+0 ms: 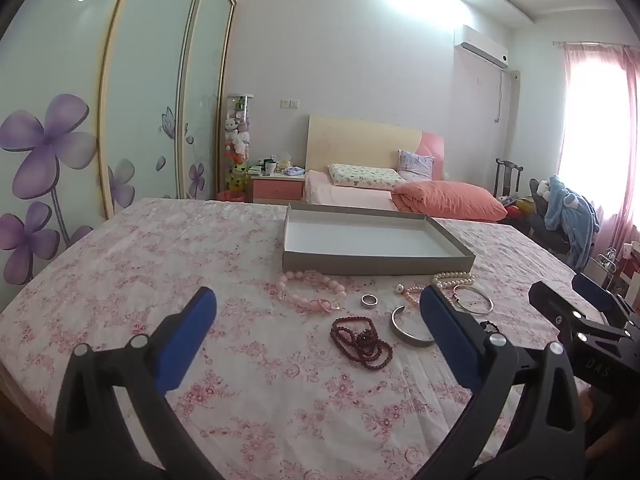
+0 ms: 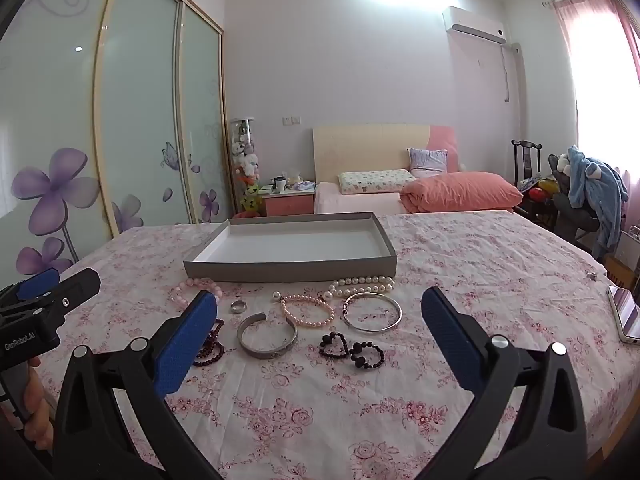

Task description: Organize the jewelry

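An empty grey tray [image 1: 376, 262] [image 2: 288, 270] sits on the floral tablecloth. In front of it lie a pink bead bracelet [image 1: 316, 282] [image 2: 188, 286], a small ring [image 1: 369, 300] [image 2: 237, 306], a dark red bead string [image 1: 362, 338], a silver cuff [image 1: 408, 330] [image 2: 266, 334], a thin silver bangle [image 2: 372, 312], a pink pearl bracelet [image 2: 308, 311], a white pearl strand [image 2: 364, 283] and black bead bracelets [image 2: 352, 350]. My left gripper [image 1: 318, 300] is open above the jewelry. My right gripper [image 2: 320, 300] is open too, empty.
A phone [image 2: 624, 314] lies at the table's right edge. The right gripper [image 1: 588, 312] shows at the right of the left wrist view. The left gripper [image 2: 48, 292] shows at the left of the right wrist view. A bed, wardrobe and chair stand behind.
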Tool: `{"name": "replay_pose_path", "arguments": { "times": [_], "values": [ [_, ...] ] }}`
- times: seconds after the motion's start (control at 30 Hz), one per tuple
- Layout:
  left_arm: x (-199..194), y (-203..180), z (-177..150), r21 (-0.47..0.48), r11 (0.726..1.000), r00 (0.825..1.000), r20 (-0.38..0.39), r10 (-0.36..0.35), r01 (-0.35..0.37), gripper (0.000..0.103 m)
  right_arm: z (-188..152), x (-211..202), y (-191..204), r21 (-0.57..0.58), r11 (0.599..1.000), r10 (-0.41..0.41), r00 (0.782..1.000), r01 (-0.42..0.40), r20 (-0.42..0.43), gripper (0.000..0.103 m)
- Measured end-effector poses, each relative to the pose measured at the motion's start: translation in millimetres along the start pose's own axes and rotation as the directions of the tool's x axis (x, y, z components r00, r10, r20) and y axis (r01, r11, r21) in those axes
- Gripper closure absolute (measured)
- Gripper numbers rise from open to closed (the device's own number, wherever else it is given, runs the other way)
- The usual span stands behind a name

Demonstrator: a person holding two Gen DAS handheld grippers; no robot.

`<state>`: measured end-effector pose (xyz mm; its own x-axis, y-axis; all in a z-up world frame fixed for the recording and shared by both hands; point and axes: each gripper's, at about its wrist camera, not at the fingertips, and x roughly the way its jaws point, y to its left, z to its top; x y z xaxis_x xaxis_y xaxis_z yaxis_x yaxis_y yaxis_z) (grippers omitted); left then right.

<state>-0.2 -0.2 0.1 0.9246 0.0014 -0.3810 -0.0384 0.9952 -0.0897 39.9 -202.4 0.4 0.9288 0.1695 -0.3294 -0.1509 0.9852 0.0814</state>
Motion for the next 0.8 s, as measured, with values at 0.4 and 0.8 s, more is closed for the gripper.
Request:
{"name": "replay_pose_path", "arguments": {
  "times": [0.4, 0.8],
  "values": [
    [-0.1, -0.8, 0.1, 0.000, 1.000, 1.000, -0.002, -0.003, 0.003, 0.004, 0.2, 0.4, -0.4, -0.001, 1.000, -0.003, 1.000, 0.003, -0.001, 0.002],
    [0.0, -0.6, -0.1, -0.004, 1.000, 1.000, -0.005, -0.001, 0.001, 0.004, 0.0, 1.5, -1.4, 0.001, 1.000, -0.001, 1.000, 0.001, -0.003, 0.002]
  ]
}}
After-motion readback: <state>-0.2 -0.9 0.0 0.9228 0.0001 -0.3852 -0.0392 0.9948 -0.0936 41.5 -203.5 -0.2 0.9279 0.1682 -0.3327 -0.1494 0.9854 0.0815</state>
